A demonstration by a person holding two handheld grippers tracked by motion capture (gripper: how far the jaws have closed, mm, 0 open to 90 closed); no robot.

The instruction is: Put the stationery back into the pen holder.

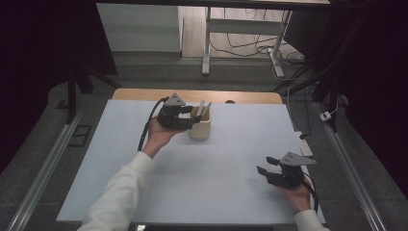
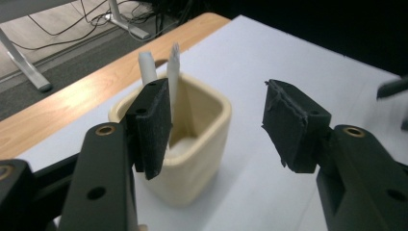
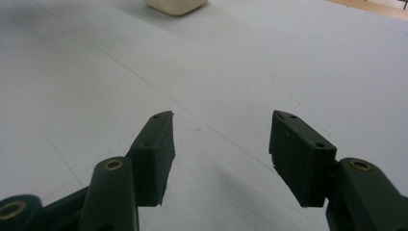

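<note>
A cream square cup (image 1: 200, 129) stands on the white table sheet (image 1: 211, 178) toward the far middle. Two white flat sticks (image 1: 204, 108) lean up out of it. My left gripper (image 1: 191, 115) is open right beside the cup's left side, with nothing between its jaws. In the left gripper view the cup (image 2: 192, 144) sits just beyond the left jaw, and the sticks (image 2: 172, 65) rise behind that jaw; the left gripper (image 2: 216, 110) spans the cup's near right corner. My right gripper (image 1: 267, 165) is open and empty at the near right, low over the bare sheet (image 3: 221, 130).
A wooden table edge (image 1: 192, 95) runs along the far side behind the cup. Beyond it are a grey floor, a desk frame (image 1: 207, 43) and loose cables (image 1: 250, 45). Metal rails (image 1: 43, 178) flank the table. The cup's base (image 3: 175, 6) shows far ahead of the right gripper.
</note>
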